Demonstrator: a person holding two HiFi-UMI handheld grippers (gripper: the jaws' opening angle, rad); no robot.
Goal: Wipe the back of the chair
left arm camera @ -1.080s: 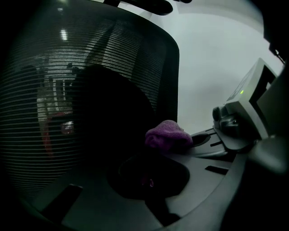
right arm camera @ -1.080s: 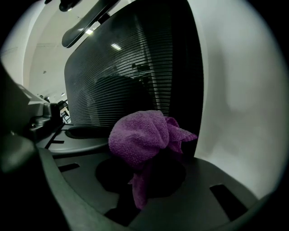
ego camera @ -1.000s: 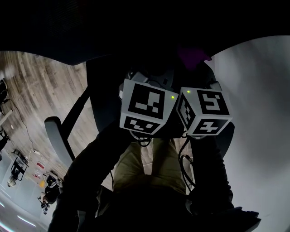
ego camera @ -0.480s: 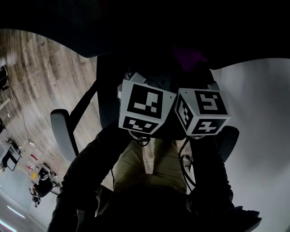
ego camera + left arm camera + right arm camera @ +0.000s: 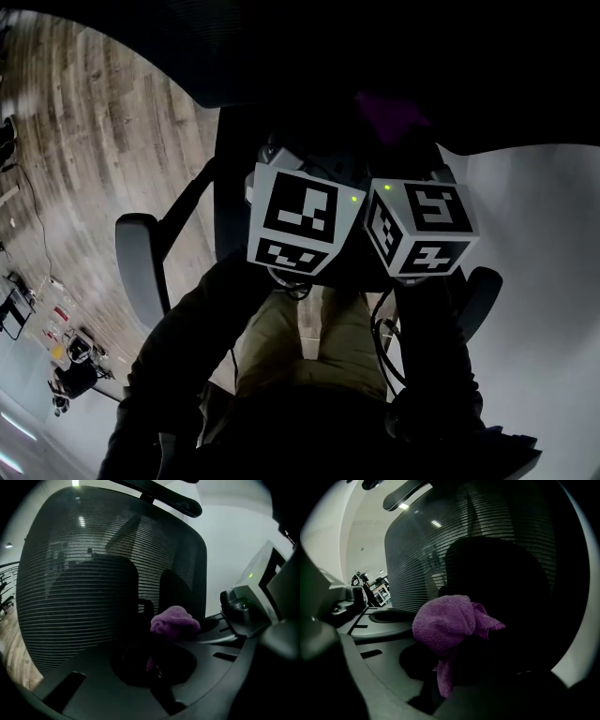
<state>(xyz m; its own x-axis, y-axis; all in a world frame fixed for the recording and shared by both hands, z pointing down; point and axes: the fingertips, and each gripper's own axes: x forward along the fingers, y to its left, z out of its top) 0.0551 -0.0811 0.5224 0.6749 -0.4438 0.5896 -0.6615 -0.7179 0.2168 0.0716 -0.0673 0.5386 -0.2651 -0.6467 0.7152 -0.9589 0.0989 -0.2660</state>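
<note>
cloth (image 5: pixel 449 623) in right claw (image 5: pixel 455 652), before chair back (image 5: pixel 436 550)

**Mesh, pile and matt plastic**

The chair back (image 5: pixel 93 583) is seen to be made of fine black mesh, woven in horizontal ribs and half transparent, so that bright spots of light show through it. The purple cloth (image 5: pixel 447 623) is shown as a soft looped pile, matt and fuzzy. The headrest (image 5: pixel 173 501) is formed in smooth dark plastic with a faint sheen. The marker cubes (image 5: pixel 305 225) are faced in matt white with black print. The armrest (image 5: pixel 141 262) is moulded in smooth grey plastic. The floor (image 5: pixel 103 141) is laid in pale, grained wood planks. The trousers (image 5: pixel 314 347) are cut from plain khaki cloth.
</note>
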